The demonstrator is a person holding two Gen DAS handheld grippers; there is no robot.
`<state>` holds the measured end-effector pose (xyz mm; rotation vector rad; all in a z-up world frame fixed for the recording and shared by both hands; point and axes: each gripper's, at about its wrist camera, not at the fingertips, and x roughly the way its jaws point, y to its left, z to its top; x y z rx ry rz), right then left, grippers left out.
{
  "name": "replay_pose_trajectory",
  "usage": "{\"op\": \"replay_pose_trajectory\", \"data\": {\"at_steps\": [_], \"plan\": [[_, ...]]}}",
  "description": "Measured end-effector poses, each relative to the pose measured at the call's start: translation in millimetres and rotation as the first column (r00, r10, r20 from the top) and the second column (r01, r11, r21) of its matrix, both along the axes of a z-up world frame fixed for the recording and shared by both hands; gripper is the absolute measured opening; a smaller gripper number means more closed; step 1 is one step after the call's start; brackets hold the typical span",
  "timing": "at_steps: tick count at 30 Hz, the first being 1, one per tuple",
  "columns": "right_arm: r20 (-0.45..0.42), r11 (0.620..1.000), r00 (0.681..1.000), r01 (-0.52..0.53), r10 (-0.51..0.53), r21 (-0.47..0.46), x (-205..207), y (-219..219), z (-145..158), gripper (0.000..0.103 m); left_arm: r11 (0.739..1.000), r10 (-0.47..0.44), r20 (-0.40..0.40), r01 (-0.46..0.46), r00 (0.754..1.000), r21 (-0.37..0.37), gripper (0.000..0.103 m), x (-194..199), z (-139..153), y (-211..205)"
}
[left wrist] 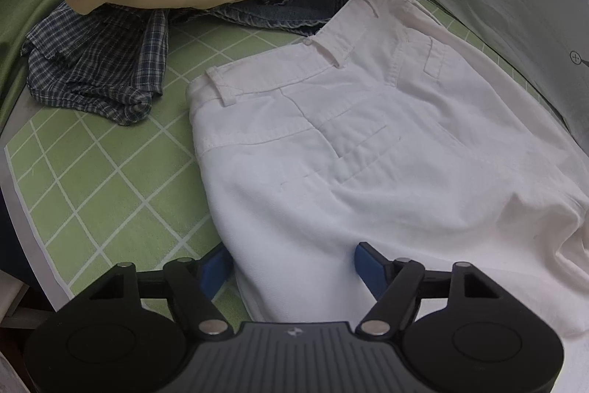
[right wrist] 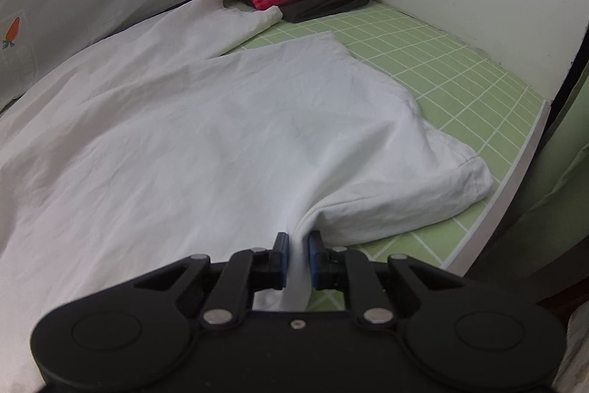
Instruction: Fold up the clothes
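- White trousers (left wrist: 368, 150) lie on the green table (left wrist: 110, 190); left gripper (left wrist: 292, 267) tilts down, released, straddling their edge.
- Right gripper (right wrist: 296, 256) pinches a trouser fold by the table's edge.

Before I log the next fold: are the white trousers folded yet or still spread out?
Spread out. The white trousers lie open on the green mat, waistband flat, both legs splayed apart; the right gripper pinches their near edge.

Right gripper (right wrist: 296, 255) pinches white trousers (right wrist: 206, 135) on the green mat (right wrist: 460, 80).
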<state>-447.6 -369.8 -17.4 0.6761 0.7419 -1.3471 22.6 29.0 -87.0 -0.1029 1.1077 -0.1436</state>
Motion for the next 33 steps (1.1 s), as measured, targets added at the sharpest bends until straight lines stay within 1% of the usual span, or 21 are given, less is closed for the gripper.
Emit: {"op": "replay_pose_trajectory", "data": {"at_steps": [1,2,3,4,5,6,8,10,12,14,16,18,19,21,24,27,28,29,31,33], "plan": [[0.008,1.0,1.0,0.006,-0.006,0.002,-2,0,1,0.012,1.0,0.013,0.003,-0.013,1.0,-0.007,0.06,2,1,2],[0.026,1.0,1.0,0.015,-0.015,0.009,-4,-1,1,0.012,1.0,0.025,0.0,-0.025,1.0,-0.013,0.05,3,2,3],[0.041,1.0,0.999,0.023,-0.023,0.014,-6,-3,2,0.012,0.999,0.036,-0.004,-0.036,0.999,-0.02,0.033,5,4,5],[0.058,0.999,0.998,0.03,-0.031,0.017,-9,-4,4,0.012,0.999,0.04,-0.006,-0.04,0.999,-0.026,0.021,6,6,6],[0.074,0.999,0.997,0.038,-0.039,0.019,-11,-6,6,0.012,0.999,0.042,-0.009,-0.042,0.999,-0.033,0.015,7,8,7],[0.084,0.999,0.995,0.043,-0.045,0.017,-11,-7,9,0.012,0.998,0.046,-0.012,-0.046,0.999,-0.038,0.011,8,10,7],[0.099,0.999,0.994,0.046,-0.047,0.006,-13,-5,16,0.011,0.996,0.069,-0.019,-0.069,0.997,-0.055,0.008,7,15,10],[0.112,0.999,0.993,0.045,-0.044,0.0,-15,0,25,0.011,0.994,0.095,-0.021,-0.096,0.995,-0.048,0.008,3,23,12],[0.108,1.0,0.994,0.019,-0.017,-0.014,-20,9,32,0.01,0.991,0.124,-0.022,-0.125,0.992,-0.048,0.007,-5,30,19],[0.127,0.999,0.992,0.024,-0.021,-0.023,-28,18,39,0.009,0.982,0.182,-0.035,-0.184,0.983,-0.051,0.007,-15,38,32],[0.156,0.998,0.988,0.029,-0.021,-0.05,-37,28,55,0.009,0.969,0.24,-0.047,-0.242,0.97,-0.046,0.007,-30,53,48],[0.178,0.996,0.984,0.029,-0.014,-0.087,-44,37,75,0.009,0.974,0.226,0.01,-0.226,0.974,-0.018,0.007,-49,78,52],[0.203,0.993,0.979,0.028,-0.005,-0.115,-45,39,89,0.009,0.976,0.216,0.041,-0.216,0.976,-0.002,0.007,-58,91,53],[0.238,0.984,0.971,0.015,0.029,-0.179,-46,37,113,0.009,0.981,0.19,0.123,-0.192,0.974,0.007,0.007,-69,114,46],[0.271,0.964,0.96,0.004,0.07,-0.266,-34,11,125,0.009,0.978,0.21,0.196,-0.206,0.958,-0.041,0.006,-66,131,25],[0.35,0.955,0.934,0.034,0.075,-0.294,-25,-23,129,0.009,0.976,0.213,0.236,-0.194,0.948,-0.103,0.006,-53,144,1],[0.362,0.949,0.928,0.033,0.088,-0.314,-20,-30,132,0.009,0.975,0.212,0.255,-0.187,0.944,-0.116,0.006,-50,149,-7],[0.372,0.942,0.923,0.032,0.101,-0.334,-15,-38,136,0.009,0.975,0.21,0.275,-0.182,0.938,-0.124,0.006,-49,153,-15],[0.356,0.924,0.925,0.016,0.131,-0.382,-1,-52,142,0.009,0.975,0.21,0.313,-0.175,0.926,-0.136,0.006,-43,161,-28],[0.363,0.912,0.918,0.004,0.16,-0.411,12,-65,148,0.009,0.973,0.217,0.34,-0.174,0.915,-0.153,0.006,-35,167,-39]]}}
